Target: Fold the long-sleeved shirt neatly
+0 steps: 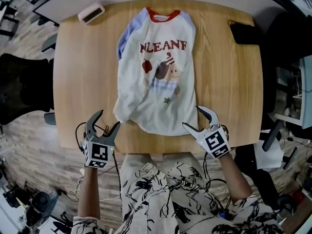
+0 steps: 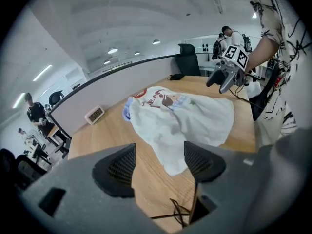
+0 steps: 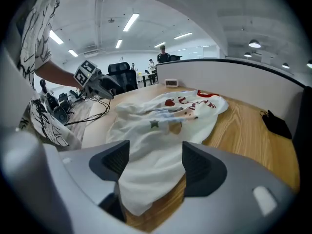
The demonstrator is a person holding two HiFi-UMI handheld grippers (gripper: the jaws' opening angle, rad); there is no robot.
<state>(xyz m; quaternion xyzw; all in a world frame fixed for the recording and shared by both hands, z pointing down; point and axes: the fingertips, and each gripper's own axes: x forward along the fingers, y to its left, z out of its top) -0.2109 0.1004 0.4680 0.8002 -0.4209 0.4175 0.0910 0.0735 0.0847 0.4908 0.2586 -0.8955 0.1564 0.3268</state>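
Shirt [image 1: 156, 82] lies face up and roughly flat on the wooden tabletop [image 1: 83, 82], with the red collar [image 1: 163, 16] at the far edge and the hem towards the person. It looks like thin cotton jersey: light, limp and quick to wrinkle, and I'd expect it to drape and sag from wherever it is lifted rather than hold a line. The body is off-white with a printed picture and red lettering, and the shoulders are pale blue. The hem is not straight; it bunches into a soft point at its left corner and curves round at the right. On smooth wood like this it should slide easily, so I'd pinch both hem corners, through every layer, and lift them together. The left tool [image 1: 108, 120] has its jaws apart with nothing gripped, and the hem's left point sits just ahead of them. The right tool [image 1: 192, 116] is also spread, and a fold of the hem lies between its ribbed dark pads [image 3: 114, 162], though they are not pressing on it. A small white box [image 1: 90, 12] sits at the tabletop's far left corner, well clear of the cloth.
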